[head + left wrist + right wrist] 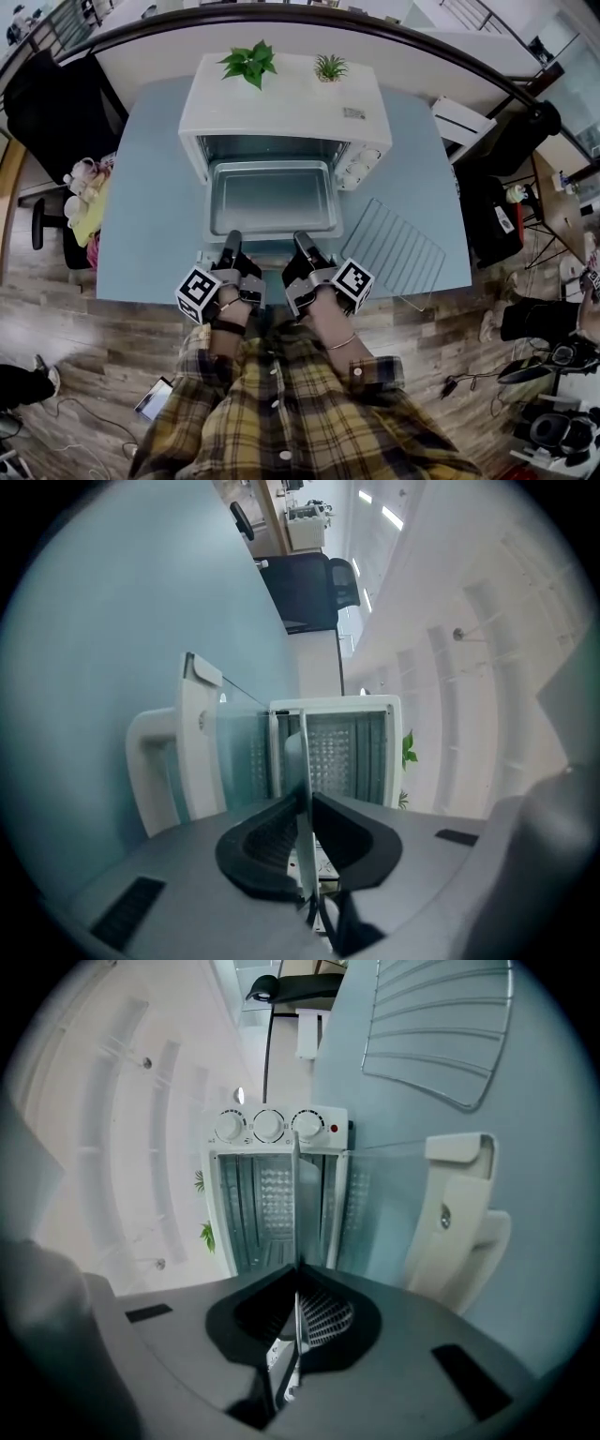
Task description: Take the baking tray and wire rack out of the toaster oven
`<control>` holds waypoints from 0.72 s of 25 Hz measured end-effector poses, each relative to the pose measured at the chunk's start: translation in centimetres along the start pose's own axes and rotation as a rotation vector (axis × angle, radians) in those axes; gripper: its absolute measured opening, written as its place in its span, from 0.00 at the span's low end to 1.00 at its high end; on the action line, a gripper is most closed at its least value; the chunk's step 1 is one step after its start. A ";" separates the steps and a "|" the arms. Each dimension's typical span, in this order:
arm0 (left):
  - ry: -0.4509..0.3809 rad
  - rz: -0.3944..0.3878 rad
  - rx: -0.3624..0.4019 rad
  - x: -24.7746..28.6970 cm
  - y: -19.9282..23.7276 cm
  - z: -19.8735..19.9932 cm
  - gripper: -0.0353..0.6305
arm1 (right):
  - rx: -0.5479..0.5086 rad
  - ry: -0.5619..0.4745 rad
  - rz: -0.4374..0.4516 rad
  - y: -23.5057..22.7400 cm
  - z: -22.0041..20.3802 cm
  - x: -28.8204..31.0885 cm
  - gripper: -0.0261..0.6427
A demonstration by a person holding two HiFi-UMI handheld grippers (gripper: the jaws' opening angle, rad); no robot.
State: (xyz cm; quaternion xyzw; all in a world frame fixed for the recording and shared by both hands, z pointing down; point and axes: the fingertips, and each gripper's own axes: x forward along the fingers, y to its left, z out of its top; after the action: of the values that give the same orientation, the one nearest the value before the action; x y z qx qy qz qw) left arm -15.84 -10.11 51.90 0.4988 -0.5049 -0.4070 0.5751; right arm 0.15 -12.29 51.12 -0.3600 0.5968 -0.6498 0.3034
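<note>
The white toaster oven [281,103] stands on the blue table [150,206] with its door folded down. The metal baking tray [272,199] sticks out of the oven mouth, level above the door. My left gripper [230,246] is shut on the tray's near rim at the left, and my right gripper [305,244] is shut on the same rim at the right. In the left gripper view the tray's thin edge [302,761] runs between the jaws. It runs the same way in the right gripper view [296,1204]. The wire rack [394,246] lies flat on the table, right of the oven.
Two small potted plants [249,63] [330,67] stand on the oven's top. Its knobs [361,167] are on the right side of the front. The door's white handle [464,1232] juts out below the tray. A black chair [47,112] stands left of the table.
</note>
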 end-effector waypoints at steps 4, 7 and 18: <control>-0.008 -0.016 0.007 -1.3 -0.3 -0.6 0.12 | -0.023 0.012 0.022 0.5 -0.3 -1.2 0.06; -0.020 -0.026 0.009 -2.4 -0.6 -1.2 0.12 | -0.041 0.024 0.033 1.1 -0.5 -2.3 0.06; -0.056 -0.025 0.003 -7.6 0.0 -4.9 0.12 | -0.048 0.057 0.024 0.4 -1.2 -8.1 0.06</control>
State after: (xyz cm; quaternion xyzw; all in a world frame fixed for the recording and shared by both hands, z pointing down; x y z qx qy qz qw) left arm -12.18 -1.95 50.66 0.4944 -0.5151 -0.4270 0.5548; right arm 3.66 -4.97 49.78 -0.3415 0.6247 -0.6416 0.2854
